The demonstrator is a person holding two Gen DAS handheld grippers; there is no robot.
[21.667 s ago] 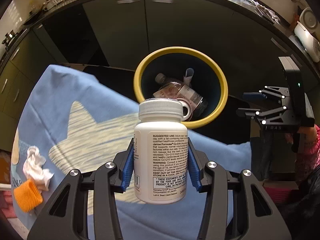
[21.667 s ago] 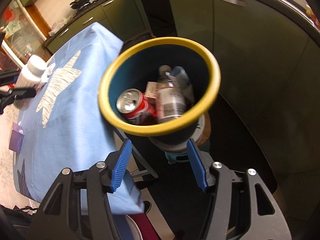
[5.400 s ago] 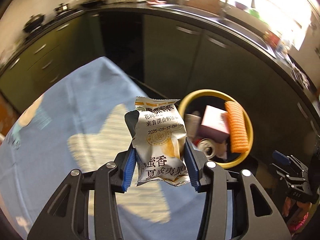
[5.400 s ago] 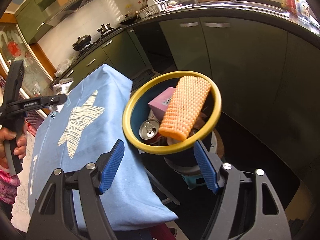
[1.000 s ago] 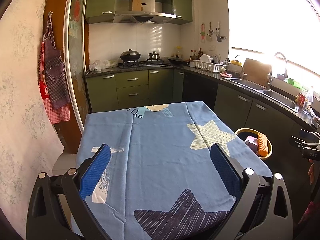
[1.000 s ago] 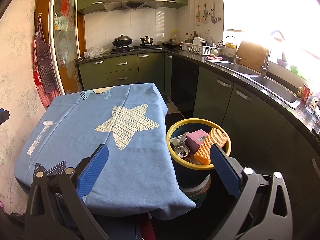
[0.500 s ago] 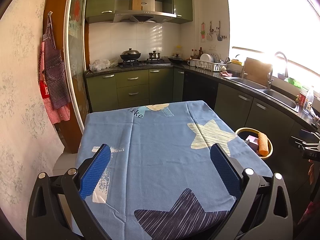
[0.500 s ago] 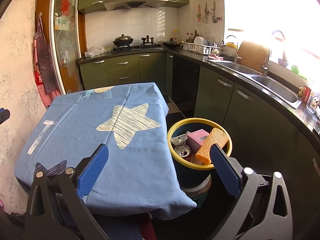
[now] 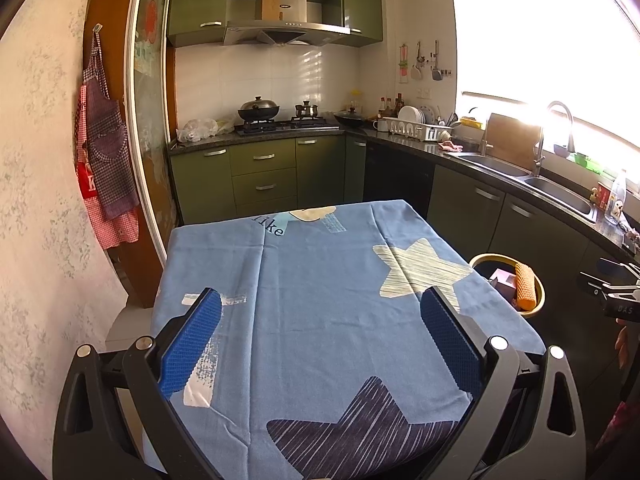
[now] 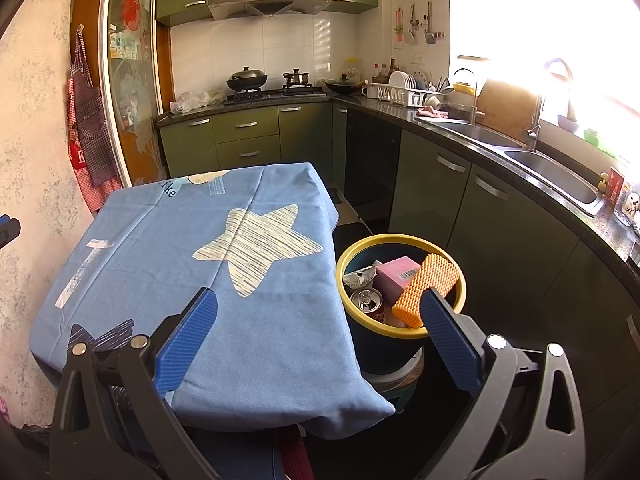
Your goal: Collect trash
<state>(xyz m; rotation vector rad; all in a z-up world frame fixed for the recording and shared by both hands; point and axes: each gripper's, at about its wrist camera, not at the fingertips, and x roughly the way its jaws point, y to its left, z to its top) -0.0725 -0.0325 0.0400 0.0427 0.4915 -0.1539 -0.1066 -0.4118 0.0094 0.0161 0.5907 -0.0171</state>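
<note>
Both grippers are held back from the table with nothing between the pads. The left gripper (image 9: 320,336) is seen with its blue fingers (image 9: 190,344) spread wide apart over the near edge of the cloth (image 9: 320,280); the right gripper (image 10: 318,332) is likewise fully spread and empty, aimed between the table and the bin (image 10: 343,276).

No loose trash is seen on the cloth in either view. What has been collected sits in the yellow-rimmed bin, which stands just beside the table's right edge, on a low stool or stand that is only partly visible. An orange mesh sleeve (image 10: 424,290) leans across the rim, touching it, with a pink box (image 10: 396,276), a can (image 10: 366,300) and a crumpled wrapper (image 10: 362,278) below.

The task is judged to be essentially finished. If anything is to be tidied, it is the sleeve: it looks light, soft and compressible, so it is best pinched across its middle with a gentle squeeze, and it is likely to spring or snag on the rim. The box is light and stiff, best held across its flat faces. The can is thin, smooth and easily dented, so a grip across its body is preferred.
</note>
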